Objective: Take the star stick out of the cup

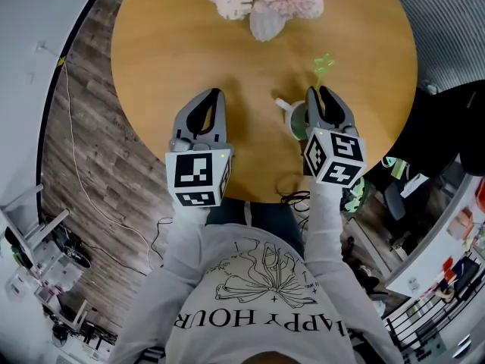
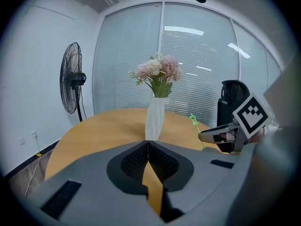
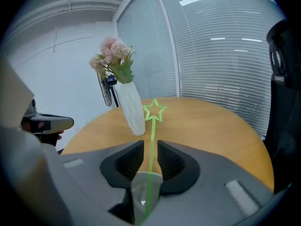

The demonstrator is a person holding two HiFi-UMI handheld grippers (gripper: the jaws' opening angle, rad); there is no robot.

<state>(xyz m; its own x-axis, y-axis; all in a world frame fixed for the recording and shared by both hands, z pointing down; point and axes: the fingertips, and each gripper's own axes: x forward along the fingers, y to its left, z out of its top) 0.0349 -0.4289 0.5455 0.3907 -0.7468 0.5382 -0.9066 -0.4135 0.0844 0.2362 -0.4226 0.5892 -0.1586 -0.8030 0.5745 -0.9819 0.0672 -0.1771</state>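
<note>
Head view: the round wooden bench (image 1: 189, 63) fills the upper frame, with a vase of flowers (image 1: 267, 23) at top centre. The left claw (image 1: 215, 94), centre-left, is closed tip to tip and holds nothing. The right claw (image 1: 317, 92), centre-right, sits over the cup (image 1: 294, 123) with its jaws apart either side of the star stick (image 1: 324, 65), pads not on it. The stick stands in the cup, star above the tips. Risks: the thin stick slips if the pads close off-centre, and nothing steadies the cup, so an angled pull could tip or drag it.
</note>
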